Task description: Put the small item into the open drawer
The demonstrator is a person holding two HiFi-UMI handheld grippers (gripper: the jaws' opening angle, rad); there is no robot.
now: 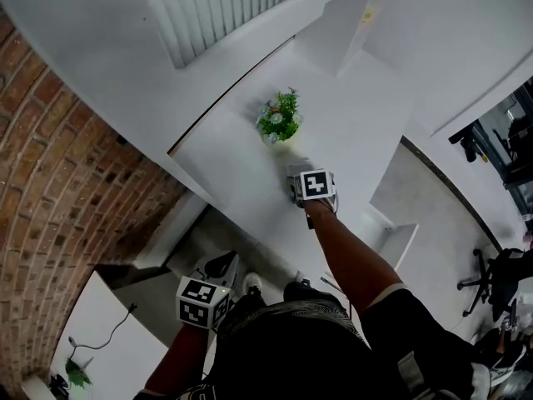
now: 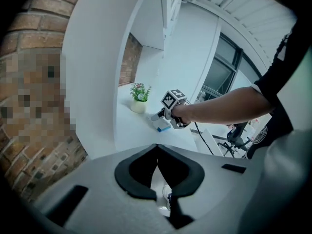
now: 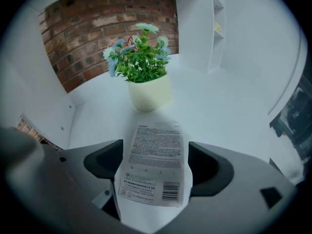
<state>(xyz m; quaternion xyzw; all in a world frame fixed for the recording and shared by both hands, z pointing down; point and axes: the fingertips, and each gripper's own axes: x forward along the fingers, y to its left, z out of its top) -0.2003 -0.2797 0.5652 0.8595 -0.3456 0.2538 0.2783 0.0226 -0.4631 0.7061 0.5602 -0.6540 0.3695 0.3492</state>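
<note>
The small item is a flat white packet with a printed label and barcode. In the right gripper view it lies on the white counter between the wide-apart jaws of my right gripper, with a gap on each side, so the gripper is open. The head view shows my right gripper low over the counter, just in front of the potted plant. From the left gripper view the packet shows a blue edge under it. My left gripper hangs low by my legs, its pads meeting, empty.
The small plant in a cream pot stands just beyond the packet. A brick wall lies left, a white shelf unit at the counter's far end. What looks like an open white drawer sits below the counter's right edge. An office chair stands at right.
</note>
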